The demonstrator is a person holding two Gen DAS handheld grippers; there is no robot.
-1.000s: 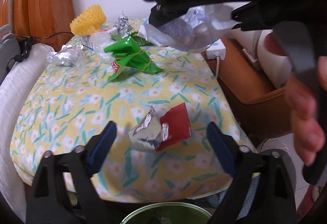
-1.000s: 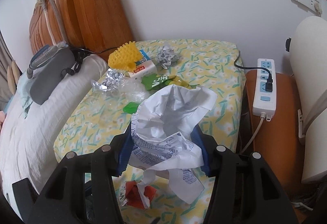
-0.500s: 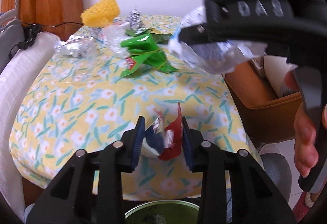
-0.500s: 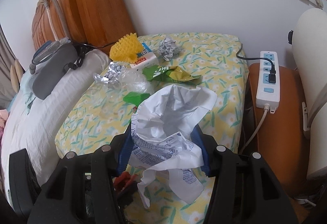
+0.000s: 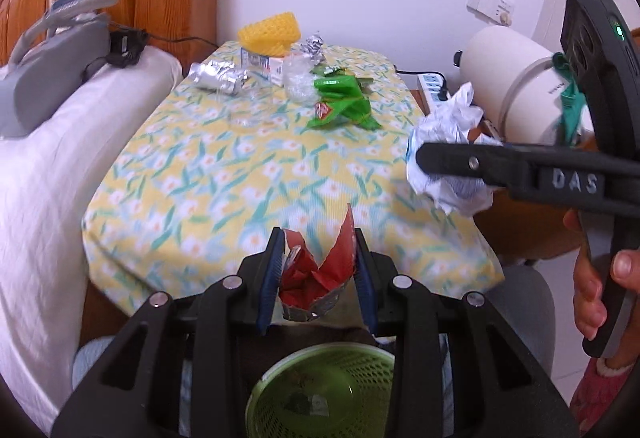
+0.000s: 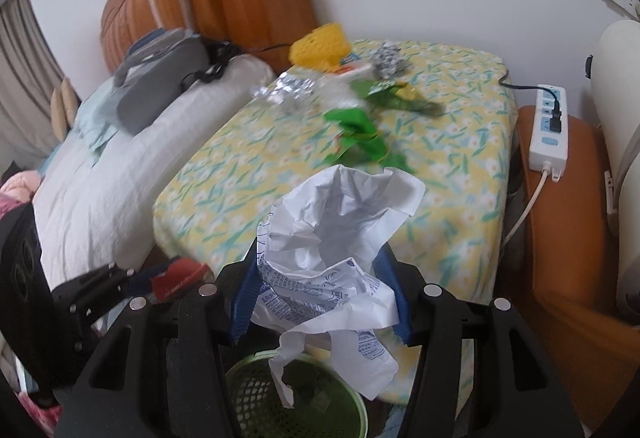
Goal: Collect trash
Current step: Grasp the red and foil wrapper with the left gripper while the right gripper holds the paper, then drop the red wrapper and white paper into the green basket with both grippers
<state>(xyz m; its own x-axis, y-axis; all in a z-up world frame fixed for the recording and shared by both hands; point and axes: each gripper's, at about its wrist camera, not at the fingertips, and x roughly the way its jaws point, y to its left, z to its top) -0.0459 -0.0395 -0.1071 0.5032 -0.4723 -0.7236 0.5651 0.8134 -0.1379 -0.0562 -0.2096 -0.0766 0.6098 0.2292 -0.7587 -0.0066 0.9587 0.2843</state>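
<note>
My left gripper (image 5: 318, 270) is shut on a red and silver foil wrapper (image 5: 316, 278), held off the table's front edge above a green mesh trash basket (image 5: 280, 394). My right gripper (image 6: 320, 298) is shut on a crumpled white paper wrapper (image 6: 332, 246), also above the basket (image 6: 240, 394). In the left wrist view the right gripper shows at the right with the white wrapper (image 5: 448, 142). In the right wrist view the left gripper shows at lower left with the red wrapper (image 6: 180, 276). Green wrappers (image 5: 344, 102), foil pieces (image 5: 218, 78) and clear plastic (image 5: 298, 80) lie on the table.
The table has a yellow floral cloth (image 5: 240, 174). A yellow sponge-like piece (image 5: 270, 32), a small box (image 5: 258, 62) and a foil ball (image 5: 314, 44) lie at its far end. A white pillow (image 5: 48, 178) lies left; a power strip (image 6: 550, 126) lies on a brown stool at the right.
My left gripper closed on the red foil wrapper and drew it back off the table to above the basket. My right gripper carried the white wrapper back and down towards the basket.
</note>
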